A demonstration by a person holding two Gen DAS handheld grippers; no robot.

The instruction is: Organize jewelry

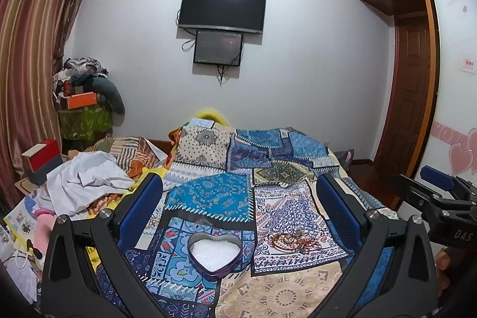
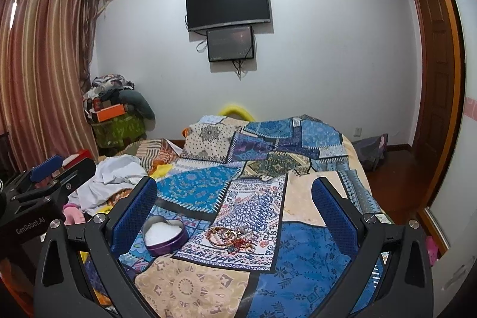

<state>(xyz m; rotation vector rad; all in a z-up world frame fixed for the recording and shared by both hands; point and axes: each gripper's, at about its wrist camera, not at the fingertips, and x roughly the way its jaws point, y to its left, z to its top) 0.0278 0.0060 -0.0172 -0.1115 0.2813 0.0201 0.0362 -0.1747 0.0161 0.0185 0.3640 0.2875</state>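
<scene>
A purple heart-shaped tin [image 1: 213, 257] with white filling lies open on the patchwork bedspread [image 1: 223, 192]. A pile of bangles and rings [image 1: 296, 242] lies just right of it. My left gripper [image 1: 240, 192] is open and empty, held above and behind the tin. In the right wrist view the tin [image 2: 165, 236] sits at lower left and the jewelry pile [image 2: 232, 239] near the middle. My right gripper [image 2: 234, 192] is open and empty above the pile. Each gripper shows at the other view's edge: the right one in the left wrist view [image 1: 438, 192], the left one in the right wrist view [image 2: 47, 169].
White clothing [image 1: 86, 184] and papers [image 1: 21, 219] lie on the bed's left side, with a red box [image 1: 41, 154] behind. A television [image 1: 222, 8] hangs on the far wall. A wooden door [image 2: 432, 85] and the bed's right edge are to the right.
</scene>
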